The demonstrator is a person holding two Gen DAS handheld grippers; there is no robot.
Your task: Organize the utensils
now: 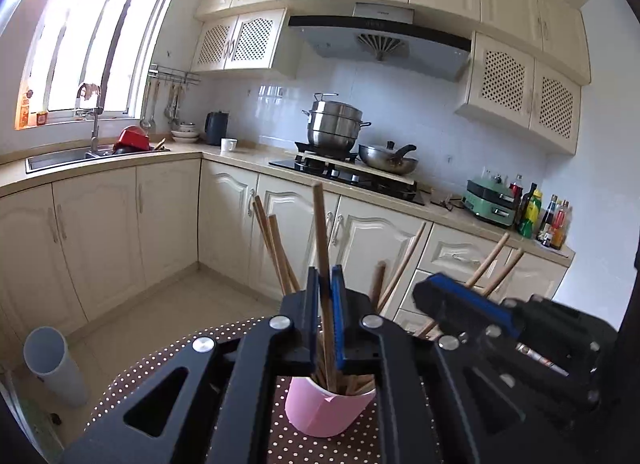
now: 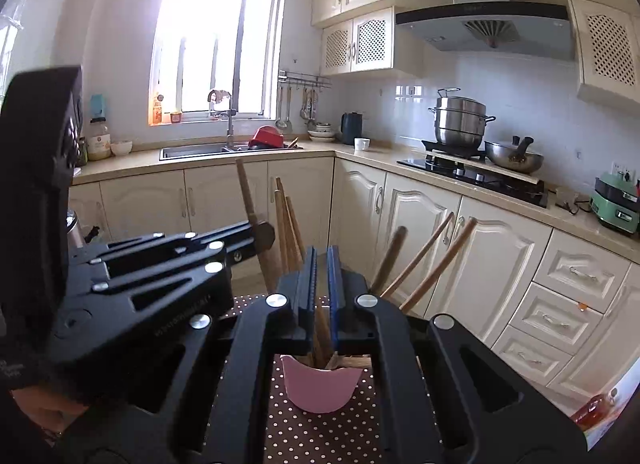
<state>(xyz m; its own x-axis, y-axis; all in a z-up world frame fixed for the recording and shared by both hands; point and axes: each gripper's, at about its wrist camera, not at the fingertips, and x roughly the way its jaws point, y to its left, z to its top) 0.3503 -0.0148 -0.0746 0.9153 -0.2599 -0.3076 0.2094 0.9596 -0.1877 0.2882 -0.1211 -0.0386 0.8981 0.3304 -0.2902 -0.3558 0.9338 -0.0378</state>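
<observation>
Left tool [image 1: 325,284] clenched on one wooden chopstick [image 1: 320,224] standing in the pink cup [image 1: 320,410], lower centre. Right tool [image 2: 321,264] clamped on another chopstick [image 2: 323,328] above the same cup on the dotted bench [image 2: 320,436]. Hand [image 2: 44,412] visible only in right view, lower left.

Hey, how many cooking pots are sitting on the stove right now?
2: a stacked steel steamer pot toward the left of the stove, and a lidded steel wok just right of it. Nothing appears hidden behind them.
</observation>
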